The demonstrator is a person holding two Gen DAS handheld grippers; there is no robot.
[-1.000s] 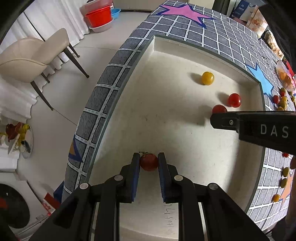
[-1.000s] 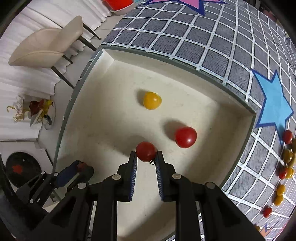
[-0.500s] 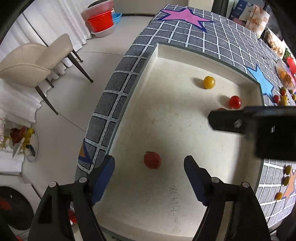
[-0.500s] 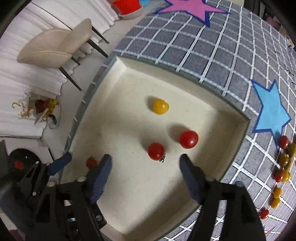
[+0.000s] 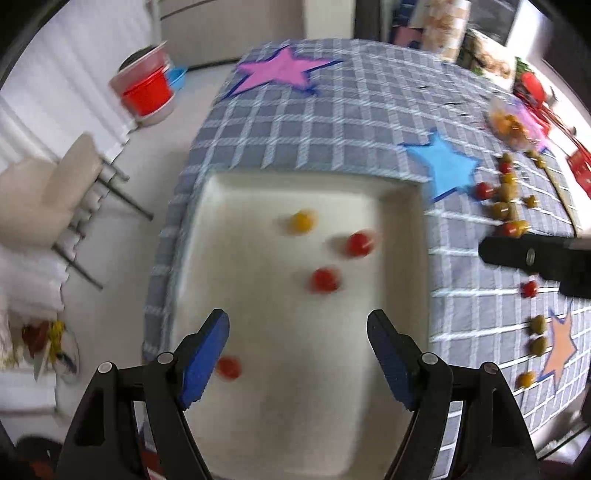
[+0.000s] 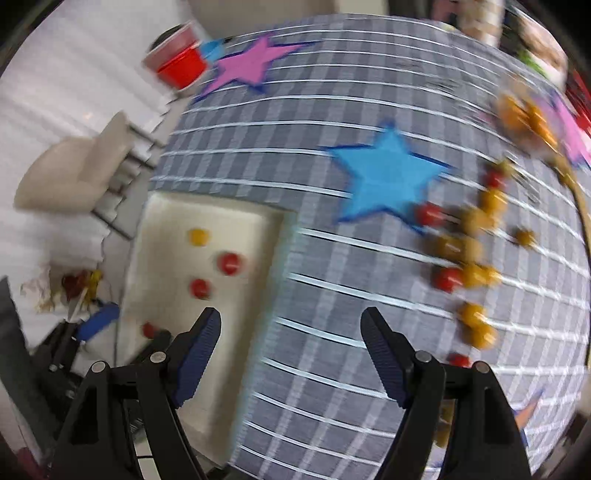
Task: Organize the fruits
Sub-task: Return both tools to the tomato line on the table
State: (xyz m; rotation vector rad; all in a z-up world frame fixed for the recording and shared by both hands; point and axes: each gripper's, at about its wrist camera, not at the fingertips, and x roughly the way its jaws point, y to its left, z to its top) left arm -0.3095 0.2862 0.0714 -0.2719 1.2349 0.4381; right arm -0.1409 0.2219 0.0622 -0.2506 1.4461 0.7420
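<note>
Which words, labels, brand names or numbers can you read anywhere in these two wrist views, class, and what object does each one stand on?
None can be read in either view.
Packages at the table's far edge: printed, but too blurred to read.
Right gripper, seen from the left wrist view: no lettering shows on the visible part.
Tray: no writing can be made out on its floor.
Checked tablecloth: only star shapes, no text.

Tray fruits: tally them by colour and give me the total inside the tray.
Red tomatoes in the white tray: 3, at and
Yellow tomatoes: 1, at
Total: 4
</note>
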